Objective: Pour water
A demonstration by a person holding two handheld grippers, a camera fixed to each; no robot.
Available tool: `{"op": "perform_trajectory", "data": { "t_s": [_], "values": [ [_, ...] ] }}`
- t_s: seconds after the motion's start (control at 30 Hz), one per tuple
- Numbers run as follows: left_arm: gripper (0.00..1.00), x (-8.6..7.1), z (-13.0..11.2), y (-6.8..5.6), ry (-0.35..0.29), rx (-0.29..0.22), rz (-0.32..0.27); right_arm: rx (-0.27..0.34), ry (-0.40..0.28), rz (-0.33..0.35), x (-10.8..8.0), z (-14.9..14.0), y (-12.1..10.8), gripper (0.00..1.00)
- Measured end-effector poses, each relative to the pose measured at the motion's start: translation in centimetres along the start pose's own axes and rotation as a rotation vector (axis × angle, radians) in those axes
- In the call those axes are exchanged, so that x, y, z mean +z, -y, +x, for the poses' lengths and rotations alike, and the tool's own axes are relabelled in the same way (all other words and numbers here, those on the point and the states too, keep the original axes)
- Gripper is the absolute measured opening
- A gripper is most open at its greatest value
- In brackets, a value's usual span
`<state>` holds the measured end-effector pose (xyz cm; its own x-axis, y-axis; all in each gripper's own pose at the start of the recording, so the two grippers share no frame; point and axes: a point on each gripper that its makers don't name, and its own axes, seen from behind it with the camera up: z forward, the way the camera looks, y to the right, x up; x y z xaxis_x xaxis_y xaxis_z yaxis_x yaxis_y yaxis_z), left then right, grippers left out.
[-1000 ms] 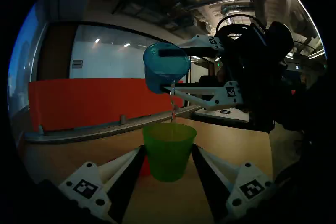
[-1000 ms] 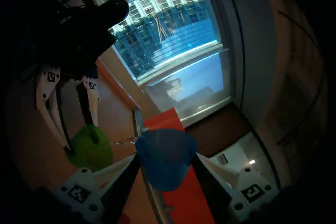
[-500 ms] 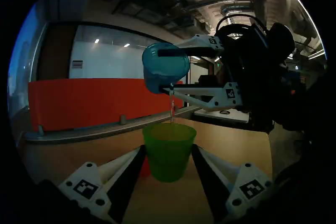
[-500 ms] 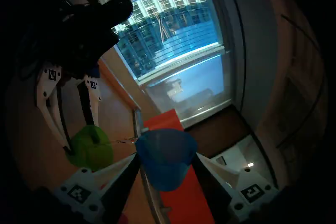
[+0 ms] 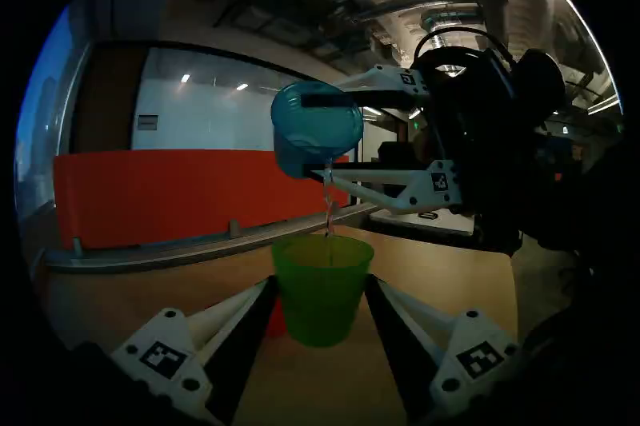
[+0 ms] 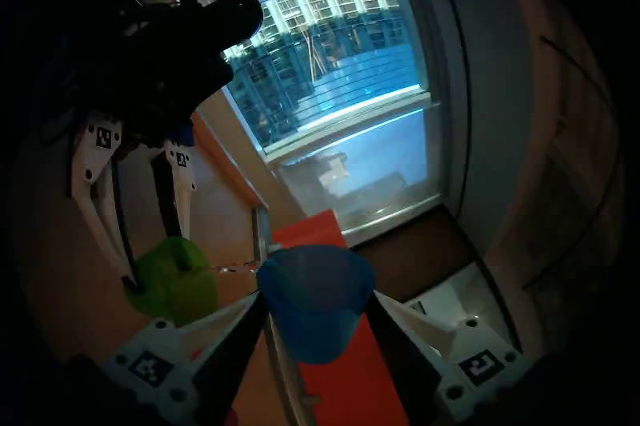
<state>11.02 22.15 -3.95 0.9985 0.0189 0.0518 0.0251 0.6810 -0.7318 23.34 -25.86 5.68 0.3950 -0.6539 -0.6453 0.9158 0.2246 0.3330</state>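
Water (image 5: 327, 202) falls from blue cup (image 5: 312, 126), right gripper (image 6: 318, 302) pinching it, into green cup (image 5: 322, 298) left gripper (image 5: 320, 282) clamps.

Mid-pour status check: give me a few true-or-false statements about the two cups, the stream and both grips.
1. The blue cup is tilted above the green cup. True.
2. The water stream misses the green cup. False: it falls inside the rim.
3. The left hand-held gripper holds the blue cup. False: it is shut on the green cup; the right hand-held gripper grips the blue one.
4. The green cup is upright. True.
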Motion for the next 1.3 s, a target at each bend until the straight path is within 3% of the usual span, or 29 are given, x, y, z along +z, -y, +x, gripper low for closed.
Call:
{"op": "perform_trajectory", "data": {
  "t_s": [1.3],
  "values": [
    [0.79, 0.30, 0.20, -0.06, -0.002, -0.002, 0.002, -0.088, -0.007, -0.015, 0.05, 0.34, -0.64, 0.87]
  ]
}}
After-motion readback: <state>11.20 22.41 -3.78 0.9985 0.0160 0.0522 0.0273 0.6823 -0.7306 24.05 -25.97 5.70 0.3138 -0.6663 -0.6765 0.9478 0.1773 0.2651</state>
